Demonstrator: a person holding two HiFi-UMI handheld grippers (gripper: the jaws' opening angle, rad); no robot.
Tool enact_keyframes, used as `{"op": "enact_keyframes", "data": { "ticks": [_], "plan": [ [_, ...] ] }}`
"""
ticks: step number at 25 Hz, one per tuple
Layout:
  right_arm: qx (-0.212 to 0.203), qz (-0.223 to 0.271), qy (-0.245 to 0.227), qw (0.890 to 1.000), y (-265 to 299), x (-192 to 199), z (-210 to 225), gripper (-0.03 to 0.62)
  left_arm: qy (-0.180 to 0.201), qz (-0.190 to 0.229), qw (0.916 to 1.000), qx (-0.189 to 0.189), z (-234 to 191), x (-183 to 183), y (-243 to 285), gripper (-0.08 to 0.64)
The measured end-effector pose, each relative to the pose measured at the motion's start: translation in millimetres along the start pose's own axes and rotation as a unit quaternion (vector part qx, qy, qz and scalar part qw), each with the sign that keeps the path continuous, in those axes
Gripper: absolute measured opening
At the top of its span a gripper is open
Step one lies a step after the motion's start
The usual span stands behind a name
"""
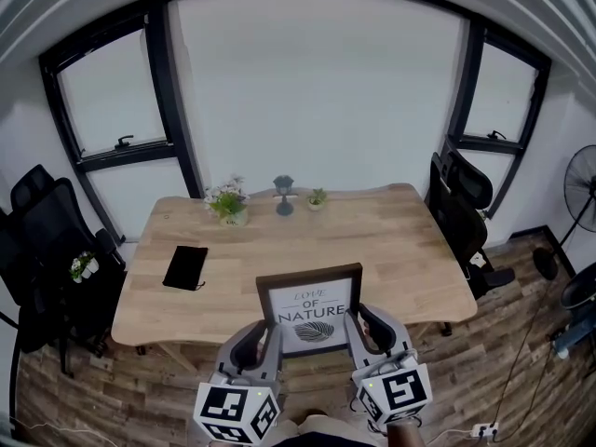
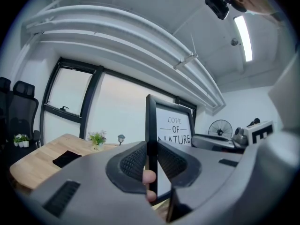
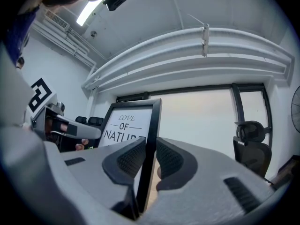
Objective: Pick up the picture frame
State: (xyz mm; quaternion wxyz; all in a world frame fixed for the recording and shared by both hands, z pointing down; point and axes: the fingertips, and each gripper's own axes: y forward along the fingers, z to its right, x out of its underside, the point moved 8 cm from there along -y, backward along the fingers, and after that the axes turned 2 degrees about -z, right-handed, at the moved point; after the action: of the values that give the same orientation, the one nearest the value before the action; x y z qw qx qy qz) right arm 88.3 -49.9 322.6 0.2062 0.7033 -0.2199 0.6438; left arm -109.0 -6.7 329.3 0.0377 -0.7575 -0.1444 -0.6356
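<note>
- Holding the picture frame (image 1: 310, 307) upright between them, both tools have the grasp in place: the left hand-held gripper (image 1: 270, 343) is clamped on the frame's left edge and the right hand-held gripper (image 1: 356, 329) on its right edge.
- Each gripper view shows the ribbed pads pressed on either side of the thin black moulding. The jaws are narrow, closed onto the frame and nothing else.
- The frame sits at 6 o'clock of the wooden surface (image 1: 391, 240), over its near edge, with the printed face towards the person.
- Its lower edge appears to hang past the near rim rather than rest on the wood, so I judge the lift to be done or nearly so. No view shows the gap beneath it cleanly.
- The other items lie well apart from the frame: a black pouch (image 1: 185, 267) at about 9 o'clock of it, and a flower pot (image 1: 228, 203), a small lamp ornament (image 1: 284, 195) and a small plant (image 1: 318, 198) at 12 o'clock, along the far edge.
- What is left, at most, is bringing the frame fully clear while keeping it level between the two grips.
</note>
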Motion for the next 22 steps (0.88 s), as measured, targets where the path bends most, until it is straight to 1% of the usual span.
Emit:
{"op": "enact_keyframes", "data": {
  "ticks": [10,17,22],
  "plan": [
    [-0.007,-0.004,0.005,1.000,-3,3,21,0.072,0.001,-0.011,0.9999,-0.009,17,0,13,0.067],
    [0.000,-0.006,0.013,1.000,-9,4,36,0.072,0.007,-0.015,0.9999,0.000,30,0,23,0.067],
    [0.004,-0.007,0.013,1.000,-9,5,40,0.072,0.009,-0.018,0.9998,0.002,31,0,28,0.067]
  ]
}}
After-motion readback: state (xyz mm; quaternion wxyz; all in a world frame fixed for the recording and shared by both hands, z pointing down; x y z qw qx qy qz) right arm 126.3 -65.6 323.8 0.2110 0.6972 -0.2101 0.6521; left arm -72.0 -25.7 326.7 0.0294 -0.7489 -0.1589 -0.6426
